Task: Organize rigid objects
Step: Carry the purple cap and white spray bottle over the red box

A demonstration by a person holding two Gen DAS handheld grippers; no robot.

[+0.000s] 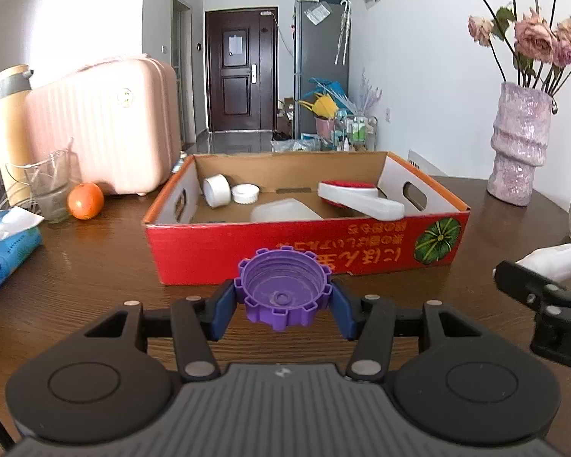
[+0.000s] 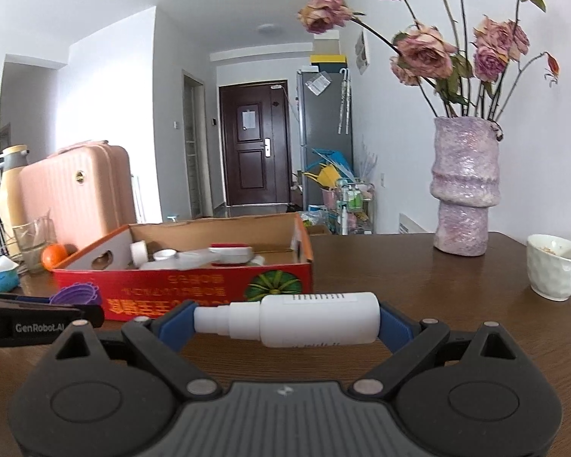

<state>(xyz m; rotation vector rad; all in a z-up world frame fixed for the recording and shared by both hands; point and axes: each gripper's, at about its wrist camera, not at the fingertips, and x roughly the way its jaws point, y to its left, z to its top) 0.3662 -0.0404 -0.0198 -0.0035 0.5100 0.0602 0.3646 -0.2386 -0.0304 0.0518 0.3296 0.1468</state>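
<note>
On left hand-held gripper (image 2: 91, 310) (clamping purple cap (image 1: 283, 291)), "GenRobot.AI"; right (image 2: 287, 321) clamping white bottle (image 2: 304, 318).

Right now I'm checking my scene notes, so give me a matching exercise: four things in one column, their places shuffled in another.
1. purple ridged plastic cap
2. white plastic spray bottle
3. round orange fruit
4. white tape roll

A. inside the red cardboard box
B. between the right gripper jaws
C. on the brown wooden table, beside the box
D. between the left gripper jaws

Pairs: 1-D, 2-B, 3-C, 4-A

Black tool (image 1: 284, 306) – blue pads (image 1: 224, 306), silver rivets.
</note>
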